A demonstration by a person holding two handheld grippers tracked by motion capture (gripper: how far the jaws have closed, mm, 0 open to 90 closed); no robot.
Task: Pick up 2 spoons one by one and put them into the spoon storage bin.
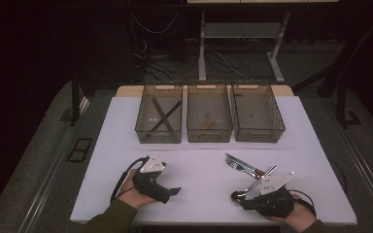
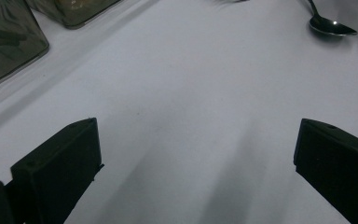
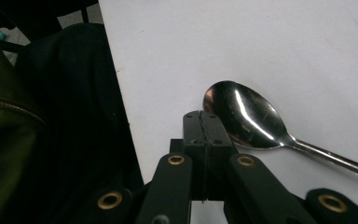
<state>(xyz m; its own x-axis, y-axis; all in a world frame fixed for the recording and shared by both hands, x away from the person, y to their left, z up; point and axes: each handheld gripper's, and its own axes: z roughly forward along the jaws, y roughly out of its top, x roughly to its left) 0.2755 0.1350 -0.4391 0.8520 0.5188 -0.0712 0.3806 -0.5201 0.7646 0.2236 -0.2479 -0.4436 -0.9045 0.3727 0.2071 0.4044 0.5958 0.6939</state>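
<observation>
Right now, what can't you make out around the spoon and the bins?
- Spoon handle: cut off by the right gripper view's edge.
- Whether the shut right tool touches the spoon's bowl: cannot tell.
- Small items in the middle bin and right bin: too small, high view.

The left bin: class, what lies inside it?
In the left bin, two long dark sticks lie crossed, seen through the tinted walls. What they are, and any smaller item beneath them, cannot be made out.
</observation>
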